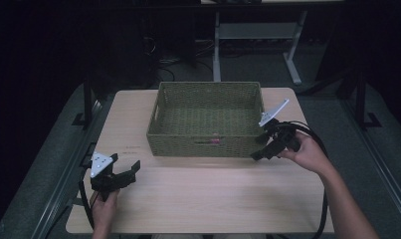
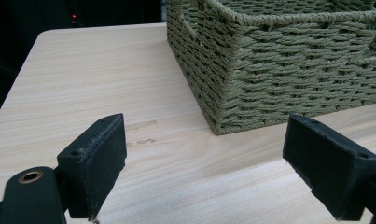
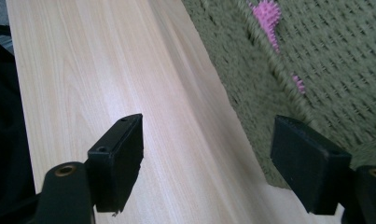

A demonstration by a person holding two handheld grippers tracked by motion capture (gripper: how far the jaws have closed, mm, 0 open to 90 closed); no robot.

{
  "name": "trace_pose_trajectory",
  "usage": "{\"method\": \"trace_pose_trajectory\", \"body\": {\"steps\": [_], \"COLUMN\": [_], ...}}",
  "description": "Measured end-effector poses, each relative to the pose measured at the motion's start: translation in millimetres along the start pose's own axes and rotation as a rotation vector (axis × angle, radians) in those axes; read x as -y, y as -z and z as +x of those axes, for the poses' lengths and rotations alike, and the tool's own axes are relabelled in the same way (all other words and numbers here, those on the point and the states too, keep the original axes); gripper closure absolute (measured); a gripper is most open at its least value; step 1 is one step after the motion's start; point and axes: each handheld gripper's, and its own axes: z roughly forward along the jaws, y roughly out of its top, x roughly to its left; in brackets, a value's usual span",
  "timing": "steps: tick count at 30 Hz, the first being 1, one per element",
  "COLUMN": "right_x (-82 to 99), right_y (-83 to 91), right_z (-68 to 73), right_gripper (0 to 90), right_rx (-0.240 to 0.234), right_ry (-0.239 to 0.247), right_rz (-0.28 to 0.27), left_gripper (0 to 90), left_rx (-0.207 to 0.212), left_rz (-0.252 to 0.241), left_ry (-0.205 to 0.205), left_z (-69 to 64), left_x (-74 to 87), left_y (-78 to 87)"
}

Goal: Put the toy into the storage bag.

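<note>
A green woven basket stands at the middle of the light wooden table. Something pink and spiky shows through the slot in its front wall, also visible in the right gripper view. My right gripper hovers at the basket's front right corner, open with nothing between its jaws, one pad close beside the basket wall. My left gripper rests low near the table's front left, open and empty, pointing toward the basket's near left corner.
Bare tabletop runs along the basket's left and front sides. Black cables trail from both grippers off the table's front edge. Beyond the table the dark floor holds a white desk frame and cables.
</note>
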Motion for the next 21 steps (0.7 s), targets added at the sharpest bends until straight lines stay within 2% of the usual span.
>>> {"method": "trace_pose_trajectory", "body": {"steps": [21], "right_x": [22.7], "right_y": [-9.6], "right_z": [6.3], "right_gripper": [25.1], "right_rx": [-0.015], "right_ry": [-0.018], "right_rz": [-0.008], "left_gripper": [13.0], "left_rx": [0.002], "left_rz": [0.000], "left_ry": [-0.002], "left_z": [-1.7], "left_x": [0.2], "left_y": [-1.0]}}
